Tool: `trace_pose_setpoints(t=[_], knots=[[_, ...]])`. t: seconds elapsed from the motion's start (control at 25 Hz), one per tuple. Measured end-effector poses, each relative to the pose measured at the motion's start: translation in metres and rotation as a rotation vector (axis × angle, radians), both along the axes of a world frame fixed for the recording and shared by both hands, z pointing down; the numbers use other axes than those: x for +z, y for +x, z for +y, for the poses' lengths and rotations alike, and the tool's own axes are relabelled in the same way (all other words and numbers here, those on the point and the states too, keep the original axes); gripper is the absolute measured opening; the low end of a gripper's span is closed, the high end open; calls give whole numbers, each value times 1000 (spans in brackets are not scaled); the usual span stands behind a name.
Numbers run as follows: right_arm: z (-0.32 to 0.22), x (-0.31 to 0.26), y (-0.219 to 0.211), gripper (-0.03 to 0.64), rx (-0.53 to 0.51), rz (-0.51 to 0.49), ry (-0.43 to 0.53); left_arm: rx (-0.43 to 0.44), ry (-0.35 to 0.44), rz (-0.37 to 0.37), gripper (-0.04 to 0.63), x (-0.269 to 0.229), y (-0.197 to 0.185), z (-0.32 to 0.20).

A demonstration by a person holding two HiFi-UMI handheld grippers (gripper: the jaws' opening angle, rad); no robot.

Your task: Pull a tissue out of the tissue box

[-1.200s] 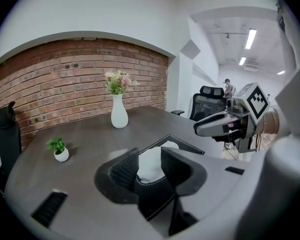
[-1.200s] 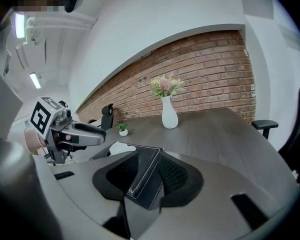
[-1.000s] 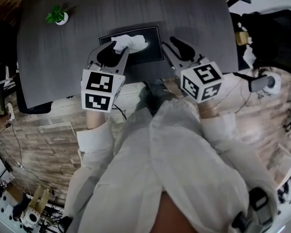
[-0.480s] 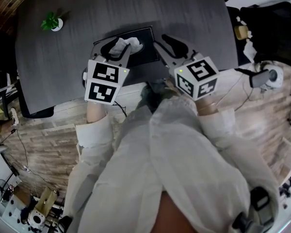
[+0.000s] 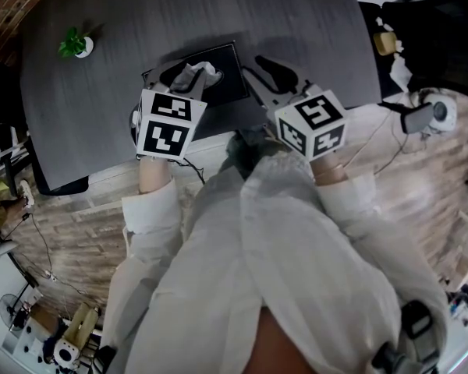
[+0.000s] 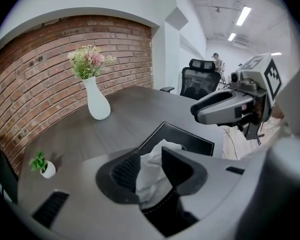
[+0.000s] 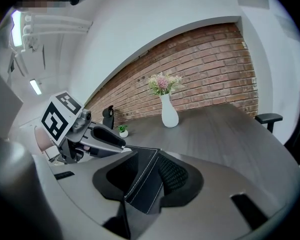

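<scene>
A black tissue box (image 5: 228, 75) lies near the front edge of the dark grey table (image 5: 218, 14). A white tissue (image 5: 196, 74) stands crumpled out of the box's slot. My left gripper (image 5: 190, 78) is shut on this tissue (image 6: 151, 170), pinching it just above the box (image 6: 190, 140). My right gripper (image 5: 253, 70) is shut on the box's near right edge. In the right gripper view the box's stitched corner (image 7: 146, 180) sits between both pads of the right gripper (image 7: 143, 176). The left gripper (image 7: 97, 140) shows at that view's left.
A small potted plant (image 5: 72, 45) stands at the table's left end. A white vase with flowers (image 6: 97, 101) is at the far side by the brick wall. An office chair (image 6: 197, 82) is beyond the table. The person's lap fills the lower head view.
The left gripper has closed in on the tissue and drawn it up into a narrower bunch over the slot. The right gripper has stayed at the box's right edge.
</scene>
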State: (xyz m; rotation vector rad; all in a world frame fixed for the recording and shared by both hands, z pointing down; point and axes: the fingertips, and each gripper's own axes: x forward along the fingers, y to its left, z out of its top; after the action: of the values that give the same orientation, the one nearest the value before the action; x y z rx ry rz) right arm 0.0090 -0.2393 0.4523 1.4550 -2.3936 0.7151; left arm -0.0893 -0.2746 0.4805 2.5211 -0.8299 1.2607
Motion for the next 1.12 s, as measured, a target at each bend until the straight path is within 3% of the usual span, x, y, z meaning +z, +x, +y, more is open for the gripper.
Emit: trace_pose_setpoints(t=[0.4,0.72,1.12], knots=[[6,8,12,104,14,-4,-9,-3,11,-33,101,12,13,1],[14,5,-1,104,-21,0,-23,-29,23,-43,28,9,2,3],[18,2,-10,104,-56,-27,-26,-51,4,29,17,5,1,12]])
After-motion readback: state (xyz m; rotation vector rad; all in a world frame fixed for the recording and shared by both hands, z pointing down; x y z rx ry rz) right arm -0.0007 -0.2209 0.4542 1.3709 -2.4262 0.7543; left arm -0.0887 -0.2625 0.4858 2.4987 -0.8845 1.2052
